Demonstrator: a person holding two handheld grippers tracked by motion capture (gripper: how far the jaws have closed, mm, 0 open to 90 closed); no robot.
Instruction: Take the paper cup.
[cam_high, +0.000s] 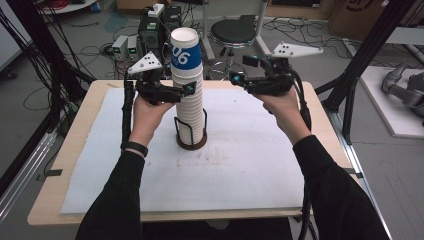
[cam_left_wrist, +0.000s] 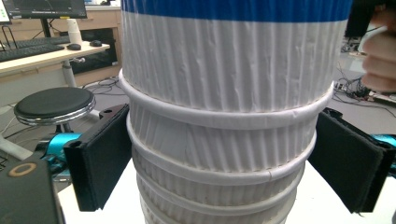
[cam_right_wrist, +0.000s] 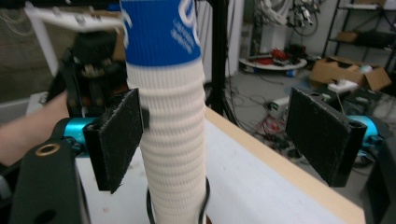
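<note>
Stack: we see a tall stack of white ribbed paper cups (cam_high: 190, 107) standing upright in a black wire holder on a round brown base (cam_high: 191, 142), near the middle of the white mat (cam_high: 250, 160), slightly left and toward the far side.
Top cup: the topmost cup with a blue band and white print (cam_high: 185, 52) caps the stack.
Left gripper (cam_high: 187, 91): our high view puts it at the stack's left side, about midway up; its jaws stand open, one on each side of the cups.
Left gripper view: the stack's rolled rims (cam_left_wrist: 224, 116) sit between the black pads (cam_left_wrist: 100, 163); whether the pads touch, we cannot tell.
Right gripper (cam_high: 237, 79): it hangs to the right of the stack, apart from it, jaws spread wide and holding nothing.
Right gripper view: here the stack (cam_right_wrist: 173, 154) overlaps one pad, and the wooden table edge (cam_right_wrist: 289, 182) runs behind.
Open room: the mat lies bare near and right of the holder.
</note>
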